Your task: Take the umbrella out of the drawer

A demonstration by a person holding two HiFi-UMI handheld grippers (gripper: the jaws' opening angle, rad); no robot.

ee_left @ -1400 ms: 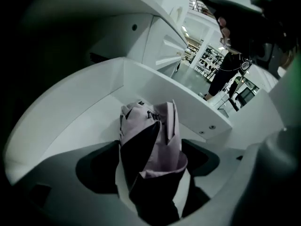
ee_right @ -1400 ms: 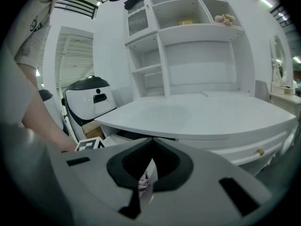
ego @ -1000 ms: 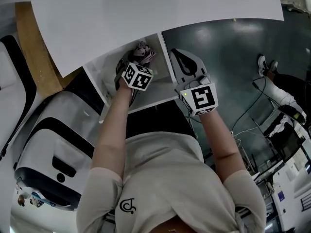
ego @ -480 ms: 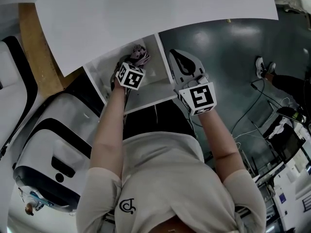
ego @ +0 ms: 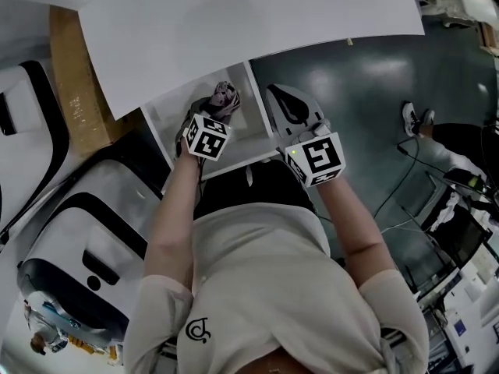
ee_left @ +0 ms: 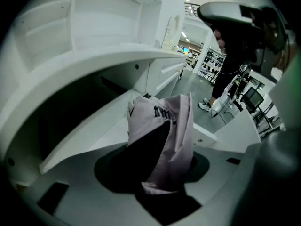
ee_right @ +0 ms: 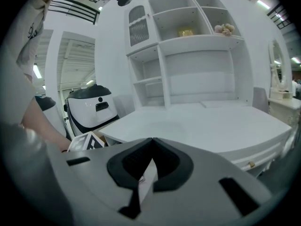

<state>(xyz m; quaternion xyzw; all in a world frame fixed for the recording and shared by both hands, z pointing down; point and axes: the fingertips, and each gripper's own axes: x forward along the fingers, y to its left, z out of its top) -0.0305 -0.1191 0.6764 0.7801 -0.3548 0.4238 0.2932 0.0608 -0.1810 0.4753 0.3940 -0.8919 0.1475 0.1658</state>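
Note:
A folded umbrella (ego: 223,98) of pale lilac fabric with dark parts sticks up out of the open white drawer (ego: 234,159) under the desk. My left gripper (ego: 210,112) is shut on it. In the left gripper view the umbrella (ee_left: 164,126) stands between the dark pads (ee_left: 113,173), above the drawer floor. These jaws have just been closing with the umbrella between them. My right gripper (ego: 274,93) hovers over the drawer's right side, shut and holding nothing. In the right gripper view its tips (ee_right: 150,142) meet.
The white desk top (ego: 234,29) overhangs the back of the drawer. A white and black machine (ego: 86,232) stands on the floor at the left, beside a wooden strip (ego: 74,92). A shelf unit (ee_right: 188,55) rises behind the desk. Cables and another person's shoe (ego: 413,119) lie at the right.
The left gripper has closed on the umbrella and lifted it a little out of the drawer. The right gripper has risen too.

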